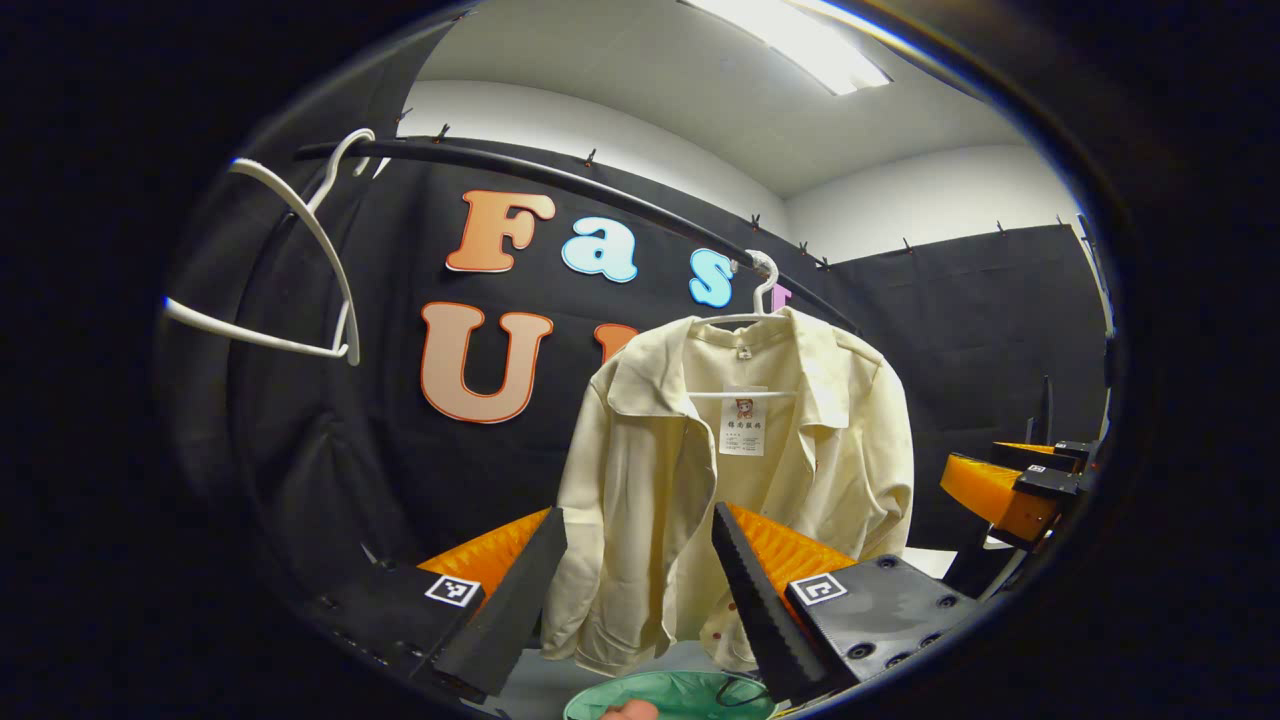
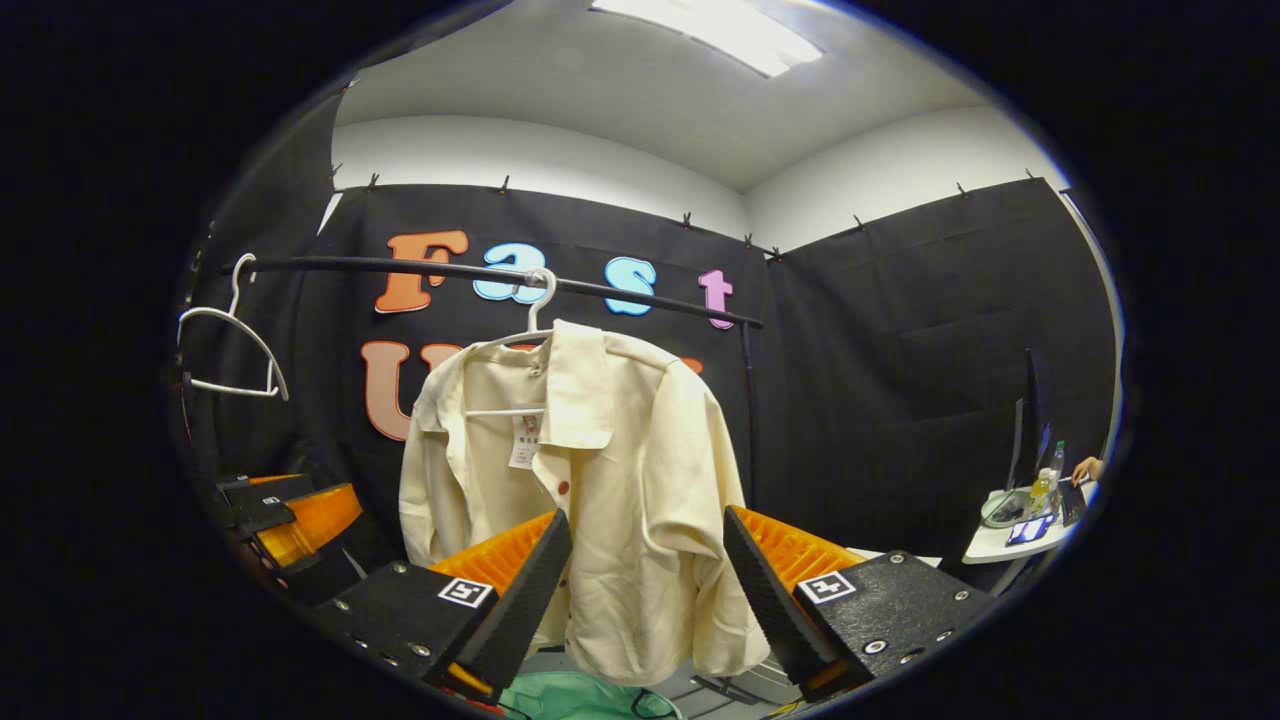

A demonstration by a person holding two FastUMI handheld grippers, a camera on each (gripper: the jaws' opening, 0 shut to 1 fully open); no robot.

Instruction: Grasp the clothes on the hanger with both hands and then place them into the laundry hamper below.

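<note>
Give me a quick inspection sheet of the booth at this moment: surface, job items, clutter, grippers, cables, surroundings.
Surface: pale floor strip under the shirt; little of it shows.
Job's things: cream shirt hangs open on a white hanger on the black rail; green hamper sits below it.
Clutter: spare white hanger at the rail's left end, bare; small side table with a bottle and other small items at far right.
Grippers: left gripper open, short of the shirt; right gripper open, also short of it.
Cables: a dark cord at the hamper rim, unclear.
Surroundings: black cloth walls, ceiling light, a hand at the side table.
</note>
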